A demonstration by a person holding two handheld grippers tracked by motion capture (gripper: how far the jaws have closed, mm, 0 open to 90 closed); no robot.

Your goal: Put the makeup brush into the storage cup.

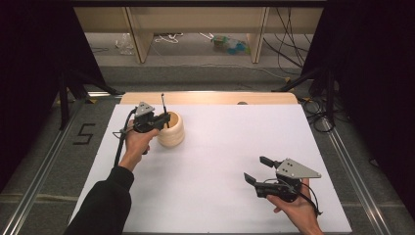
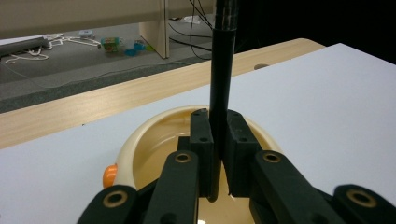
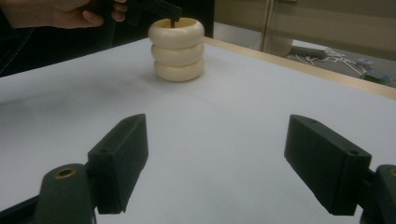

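Up close, a white table (image 1: 210,161) on grey floor (image 1: 205,73), black curtains (image 1: 29,58) either side.
Left gripper (image 1: 164,119) pinches a black pen (image 2: 220,84) over the cream ringed pot (image 1: 172,129); right gripper (image 1: 258,170) gapes, near edge.

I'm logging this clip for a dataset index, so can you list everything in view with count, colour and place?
Holder: one, cream, three stacked rings, open top, on the table's far left part.
Rod: one, black, slim, upright, lower end over the holder's opening, clamped between the left jaws.
Orange knob: one, on the holder's outer wall.
Table: one, white sheet over a wooden top, wood strip showing at the far edge.
Floor clutter: cables and small coloured items, beyond the table.
Left gripper: one, black, over the holder, shut on the rod.
Right gripper: one, black, near right of the table, jaws wide apart, empty.
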